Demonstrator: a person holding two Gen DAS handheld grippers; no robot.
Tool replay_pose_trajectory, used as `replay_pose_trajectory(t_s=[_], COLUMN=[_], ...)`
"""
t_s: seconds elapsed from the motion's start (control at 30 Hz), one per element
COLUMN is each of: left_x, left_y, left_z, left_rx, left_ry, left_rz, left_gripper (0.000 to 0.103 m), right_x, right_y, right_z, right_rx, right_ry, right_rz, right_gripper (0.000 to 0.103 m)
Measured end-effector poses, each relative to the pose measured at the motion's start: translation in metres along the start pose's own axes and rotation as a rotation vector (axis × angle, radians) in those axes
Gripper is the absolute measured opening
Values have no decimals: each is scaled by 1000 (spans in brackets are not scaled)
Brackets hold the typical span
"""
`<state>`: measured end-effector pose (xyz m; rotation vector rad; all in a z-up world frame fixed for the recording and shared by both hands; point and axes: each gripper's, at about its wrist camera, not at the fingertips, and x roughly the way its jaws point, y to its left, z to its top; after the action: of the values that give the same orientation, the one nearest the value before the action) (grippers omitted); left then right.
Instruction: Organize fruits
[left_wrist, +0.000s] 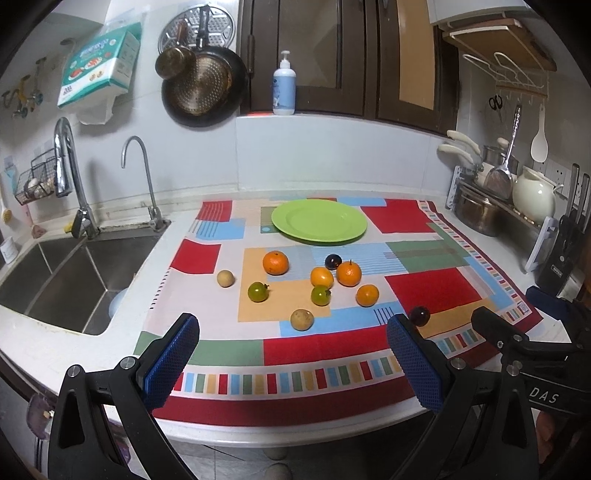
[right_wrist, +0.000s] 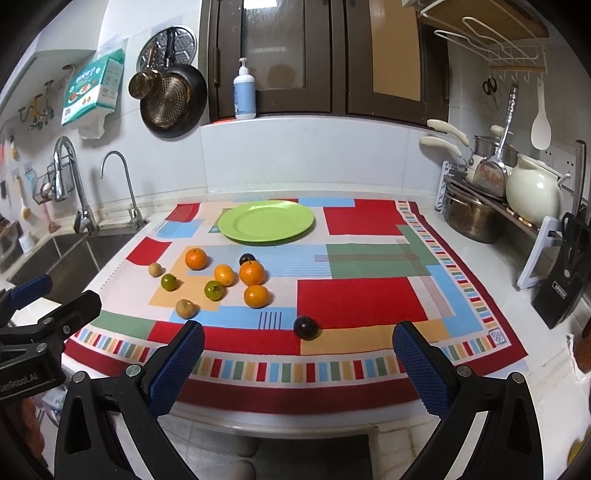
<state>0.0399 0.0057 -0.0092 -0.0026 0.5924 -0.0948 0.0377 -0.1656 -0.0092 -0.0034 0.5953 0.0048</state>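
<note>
A green plate (left_wrist: 319, 220) (right_wrist: 266, 220) sits empty at the back of a colourful cloth (left_wrist: 436, 288) (right_wrist: 362, 299). Several small fruits lie loose in front of it: oranges (left_wrist: 275, 262) (right_wrist: 196, 258), green ones (left_wrist: 258, 292) (right_wrist: 169, 282), tan ones (left_wrist: 301, 319) (right_wrist: 185, 308) and dark ones (left_wrist: 420, 315) (right_wrist: 306, 328). My left gripper (left_wrist: 291, 362) is open and empty above the counter's front edge. My right gripper (right_wrist: 299, 365) is open and empty, with the near dark fruit just beyond its fingers.
A steel sink (left_wrist: 62, 280) with two taps lies left of the cloth. Pots, a cream kettle (right_wrist: 533, 194) and a knife block (right_wrist: 565, 280) stand on the right. A soap bottle (left_wrist: 284, 86) stands on the back ledge. Pans hang on the wall.
</note>
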Motion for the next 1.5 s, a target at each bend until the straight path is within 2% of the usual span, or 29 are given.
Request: replay_pose_trajectory(t_s=[0.2,0.47,0.63,0.77,0.93,1.13,1.5], left_x=[27,67,95,114,136,157,174], left_y=[3,5,4,4,4,3,-1], left_z=[1,-3,-6,-7,-9,-13,-14], left_rx=[13,38,47,48,50,51,77], left_ry=[47,111,162,203,242,295,328], left_rz=[-23,-42,-62,-88,-99,-130,-156], left_gripper=[89,78,73,65,59,50,33], right_x=[24,61,86,104,123,141,158], right_y=[8,13,9,5,3,-1,-7], right_z=[0,-3,-7,-9,-13,-17,-20], right_rx=[-7,-5,20,44,58,85,114], right_ry=[43,105,149,189,229,279,320], right_rz=[-7,-28,-40,-42,-45,-43,-64], right_gripper=[103,102,97,91,81,66,45])
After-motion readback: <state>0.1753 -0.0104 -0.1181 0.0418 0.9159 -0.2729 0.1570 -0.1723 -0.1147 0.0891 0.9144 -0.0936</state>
